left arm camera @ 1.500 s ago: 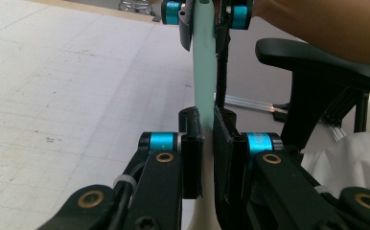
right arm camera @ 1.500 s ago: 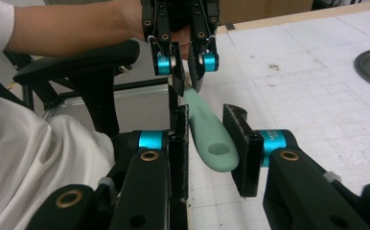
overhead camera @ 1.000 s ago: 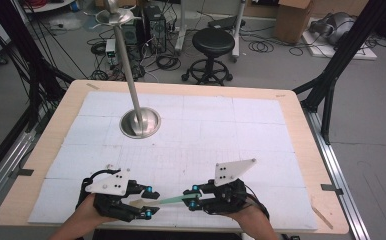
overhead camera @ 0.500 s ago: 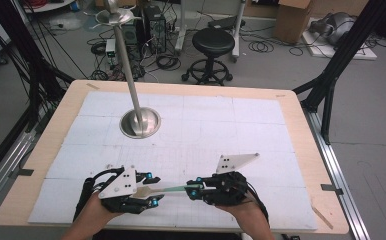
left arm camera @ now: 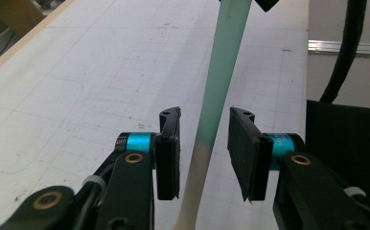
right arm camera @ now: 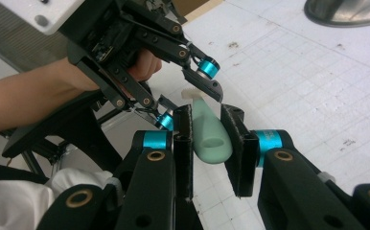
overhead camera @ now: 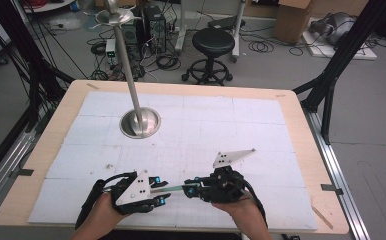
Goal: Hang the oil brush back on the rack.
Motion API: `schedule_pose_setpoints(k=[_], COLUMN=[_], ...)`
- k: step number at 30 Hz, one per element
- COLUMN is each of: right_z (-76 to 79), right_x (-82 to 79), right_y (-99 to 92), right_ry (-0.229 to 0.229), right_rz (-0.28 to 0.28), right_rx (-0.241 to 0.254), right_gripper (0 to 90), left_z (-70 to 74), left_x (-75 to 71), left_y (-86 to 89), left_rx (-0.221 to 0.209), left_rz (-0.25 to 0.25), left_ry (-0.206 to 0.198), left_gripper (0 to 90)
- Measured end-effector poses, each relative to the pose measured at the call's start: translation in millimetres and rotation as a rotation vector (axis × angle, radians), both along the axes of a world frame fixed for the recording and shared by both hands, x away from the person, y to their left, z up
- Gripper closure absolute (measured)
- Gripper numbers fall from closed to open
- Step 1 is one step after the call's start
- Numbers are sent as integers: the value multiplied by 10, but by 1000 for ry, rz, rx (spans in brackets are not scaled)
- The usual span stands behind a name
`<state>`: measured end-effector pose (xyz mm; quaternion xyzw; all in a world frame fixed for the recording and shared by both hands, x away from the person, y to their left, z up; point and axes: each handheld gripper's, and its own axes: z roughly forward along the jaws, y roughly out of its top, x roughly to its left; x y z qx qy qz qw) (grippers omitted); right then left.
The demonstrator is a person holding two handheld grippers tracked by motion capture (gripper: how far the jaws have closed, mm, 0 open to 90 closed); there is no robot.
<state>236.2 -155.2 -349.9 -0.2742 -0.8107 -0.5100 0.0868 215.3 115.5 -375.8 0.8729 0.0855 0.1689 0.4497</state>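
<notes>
With the right gripper (right arm camera: 207, 139) clamped on the mint-green plastic toothbrush handle (right arm camera: 211, 136), we should centre its neck between the left gripper's (left arm camera: 204, 148) just-closing, not-yet-touching jaws at 9 o'clock before closing.

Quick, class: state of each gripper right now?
Left gripper: open, jaws just been closing around the toothbrush, not yet touching.
Right gripper: shut on the toothbrush handle.

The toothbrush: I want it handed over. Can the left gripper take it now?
Probably yes: the toothbrush, held by the right gripper, already lies between the left gripper's closing pads, nothing blocking.
</notes>
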Motion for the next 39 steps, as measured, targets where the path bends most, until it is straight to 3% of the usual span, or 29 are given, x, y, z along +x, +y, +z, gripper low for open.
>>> schedule_pose_setpoints(k=[6,12,14,19,23,25,29,34,39], right_z=[-9,11,26,63,92,95,91,71,60], right_x=[19,15,7,-10,-44,-68,-119,-151,-153], right_y=[15,33,40,32,-37,-72,-110,-143,-156], right_ry=[29,18,6,-80,-161,-178,-238,-312,-358], right_rz=[-9,-9,-11,-34,-33,-18,13,38,60], right_rx=[3,9,23,48,123,172,199,220,268], right_gripper=[755,734,634,429,364,358,353,385,471], left_z=[-1,-20,-18,3,13,14,7,-7,-22], left_x=[-37,-52,-41,-4,41,60,109,136,132], left_y=[-7,-26,-22,28,97,127,175,213,227], left_rx=[17,10,-5,-95,-192,-233,-308,-373,-412], left_rz=[-3,-35,-47,-77,-104,-116,-146,-179,-234], left_ry=[-40,-21,0,75,151,180,241,285,315], left_gripper=[787,825,829,831,831,831,830,830,831])
